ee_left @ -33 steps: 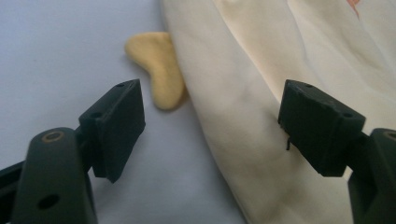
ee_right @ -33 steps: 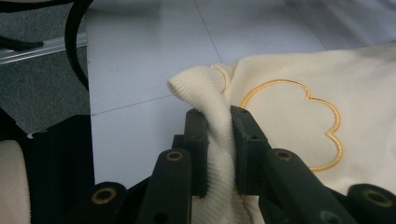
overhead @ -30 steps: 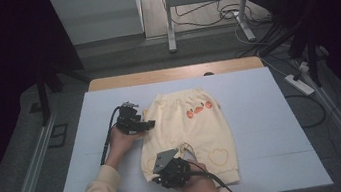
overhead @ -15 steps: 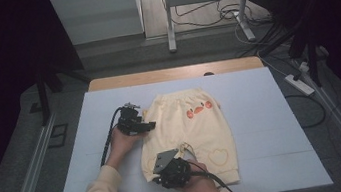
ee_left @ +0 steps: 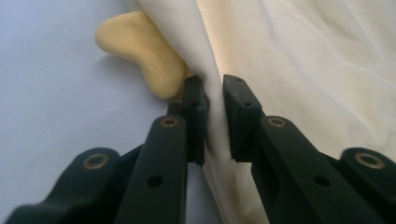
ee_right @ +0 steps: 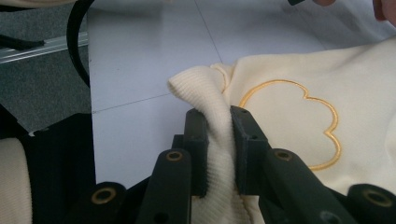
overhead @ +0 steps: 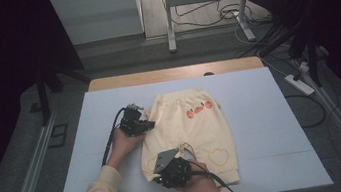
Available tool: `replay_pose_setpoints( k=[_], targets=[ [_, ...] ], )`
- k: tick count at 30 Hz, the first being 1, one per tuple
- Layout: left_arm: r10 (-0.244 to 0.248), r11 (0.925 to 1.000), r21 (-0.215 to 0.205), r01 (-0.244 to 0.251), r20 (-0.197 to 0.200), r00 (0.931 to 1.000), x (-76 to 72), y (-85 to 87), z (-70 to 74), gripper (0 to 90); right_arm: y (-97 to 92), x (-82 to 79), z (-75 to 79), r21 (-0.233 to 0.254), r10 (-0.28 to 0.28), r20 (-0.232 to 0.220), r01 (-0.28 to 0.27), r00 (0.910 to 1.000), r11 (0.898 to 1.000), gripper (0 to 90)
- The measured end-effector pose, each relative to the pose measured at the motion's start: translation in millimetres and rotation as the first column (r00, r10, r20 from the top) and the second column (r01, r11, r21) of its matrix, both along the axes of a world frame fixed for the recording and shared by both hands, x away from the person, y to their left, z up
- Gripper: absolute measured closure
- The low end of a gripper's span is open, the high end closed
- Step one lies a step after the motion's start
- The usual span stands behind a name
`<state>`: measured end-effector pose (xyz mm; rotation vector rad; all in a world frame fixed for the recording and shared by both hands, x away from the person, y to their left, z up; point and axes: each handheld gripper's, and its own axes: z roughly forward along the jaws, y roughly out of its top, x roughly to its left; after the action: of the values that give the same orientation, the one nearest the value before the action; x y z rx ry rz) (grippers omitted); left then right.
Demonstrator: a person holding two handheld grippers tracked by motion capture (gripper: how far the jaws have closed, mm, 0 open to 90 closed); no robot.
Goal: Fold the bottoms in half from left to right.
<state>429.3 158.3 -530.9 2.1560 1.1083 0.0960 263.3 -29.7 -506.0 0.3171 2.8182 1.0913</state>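
Observation:
A pale yellow garment with small orange prints and a heart outline lies flat on the white table. My left gripper sits at the garment's left edge. In the left gripper view its jaws pinch a raised fold of the cream cloth, beside a deeper yellow rounded flap. My right gripper is at the garment's near left corner. There its jaws clamp the ribbed hem, next to an embroidered outline.
The table's wooden far edge and a metal stand with cables lie beyond the garment. Rails run along both sides of the table. Bare white tabletop stretches to the right of the garment.

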Motion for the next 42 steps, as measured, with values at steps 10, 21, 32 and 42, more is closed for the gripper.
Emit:
replay_pose_setpoints(
  k=[10, 21, 32, 42],
  targets=[
    [-0.010, 0.9989, -0.045, 0.011, 0.008, 0.9999, -1.0, 4.7, 6.2, 81.7, -0.2, -0.2, 1.6, 0.004, 0.002, 0.001, -0.002, 1.0000, 1.000, 77.5],
    [-0.018, 0.9944, -0.103, 0.022, 0.036, 0.9992, -4.1, 9.7, 19.4, 84.1, -0.7, -0.8, 4.6, 0.005, 0.003, 0.002, -0.003, 1.0000, 1.000, 77.5],
    [-0.022, 0.9915, -0.128, 0.026, 0.034, 0.9992, -4.6, 12.0, 22.1, 86.0, -0.3, -1.7, 5.2, 0.012, 0.005, 0.003, -0.005, 1.0000, 1.000, 77.5],
    [-0.032, 0.9896, -0.138, 0.039, 0.051, 0.9982, -6.4, 14.5, 29.0, 86.4, -0.6, -2.4, 7.9, 0.009, 0.007, 0.009, -0.008, 0.9999, 1.000, 77.5]
  ],
)
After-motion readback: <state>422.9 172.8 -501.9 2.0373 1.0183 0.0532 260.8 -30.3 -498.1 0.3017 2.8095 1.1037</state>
